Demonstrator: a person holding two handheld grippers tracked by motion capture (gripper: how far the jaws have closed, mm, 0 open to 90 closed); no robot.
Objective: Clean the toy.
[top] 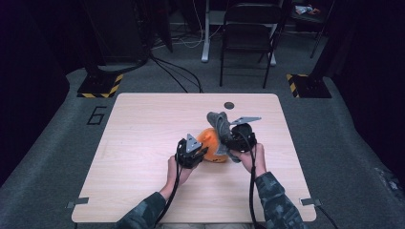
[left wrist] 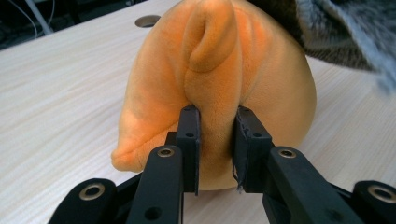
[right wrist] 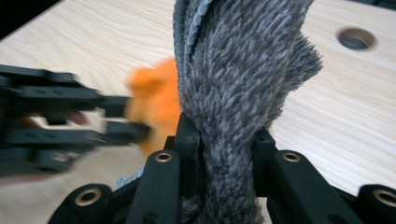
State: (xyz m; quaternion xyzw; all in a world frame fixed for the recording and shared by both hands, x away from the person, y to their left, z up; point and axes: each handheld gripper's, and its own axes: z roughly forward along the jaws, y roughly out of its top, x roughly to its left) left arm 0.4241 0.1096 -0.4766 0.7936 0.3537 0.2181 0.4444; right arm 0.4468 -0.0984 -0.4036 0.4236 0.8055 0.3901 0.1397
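A round orange plush toy lies on the wooden table, right of its middle. My left gripper comes at it from the left and is shut on a raised fold of the plush; both pads press into the fabric. My right gripper is just right of the toy and is shut on a grey furry cloth, which stands up out of the jaws. In the right gripper view the cloth rises between the pads, with the orange toy and the left gripper blurred behind it.
A round cable hole sits near the table's far edge. Beyond the table stand a folding chair and two bases with yellow-black stripes, with cables on the floor. Bare tabletop lies to the left and in front.
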